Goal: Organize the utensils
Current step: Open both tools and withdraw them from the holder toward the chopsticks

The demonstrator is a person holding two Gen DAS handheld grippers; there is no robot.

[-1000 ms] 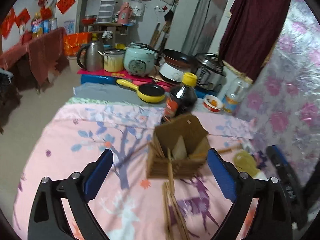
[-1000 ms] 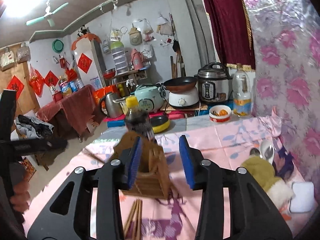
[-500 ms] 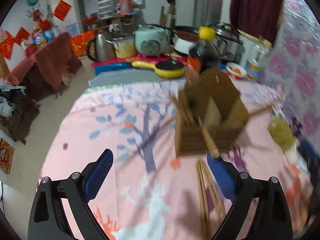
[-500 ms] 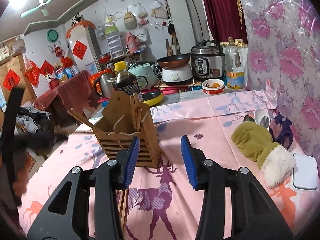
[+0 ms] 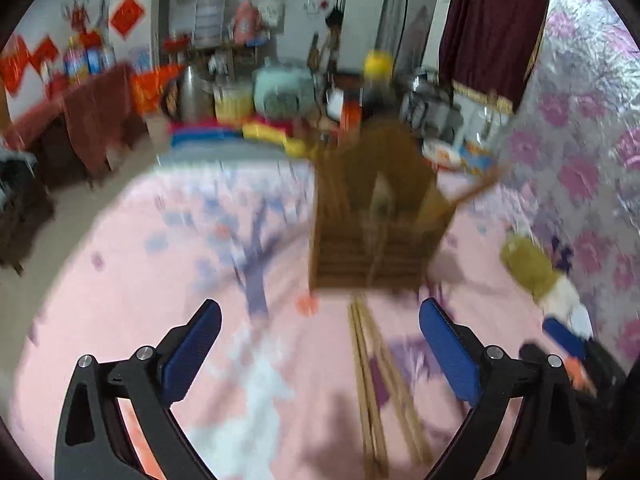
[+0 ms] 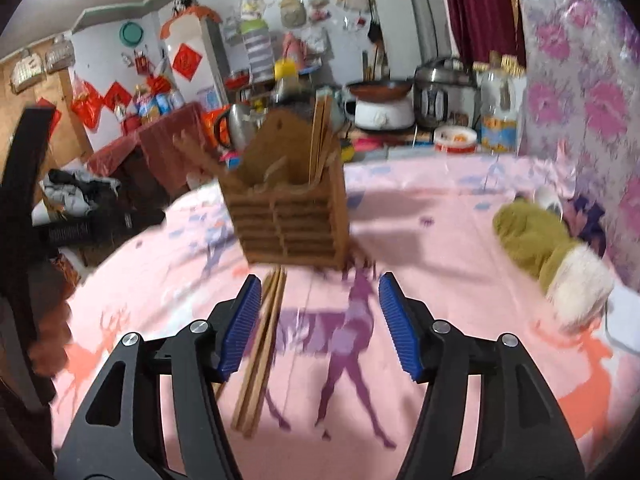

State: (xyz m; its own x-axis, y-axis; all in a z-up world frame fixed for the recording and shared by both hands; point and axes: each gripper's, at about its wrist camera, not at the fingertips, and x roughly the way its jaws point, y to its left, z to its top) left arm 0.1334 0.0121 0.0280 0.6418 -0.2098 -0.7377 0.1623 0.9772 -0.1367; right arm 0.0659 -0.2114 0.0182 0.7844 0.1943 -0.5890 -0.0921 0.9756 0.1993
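Both tongs, left (image 5: 320, 352) and right (image 6: 320, 320), are spread, empty, just before the wooden holder (image 6: 290, 220), chopsticks (image 6: 260, 352) beneath.

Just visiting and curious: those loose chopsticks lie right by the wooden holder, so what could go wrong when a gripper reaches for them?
The chopsticks lie bundled flat on the cloth, so the open right gripper may pinch only some. Their far ends reach the wooden holder, so a nudge might tip it.

Both grippers, left (image 5: 320, 354) and right (image 6: 320, 322), are built of black angular plastic arms pierced by triangular cut-outs. Silver screws are set at the joints. Ribbed blue pads (image 6: 241, 322) are fitted to the fingers.
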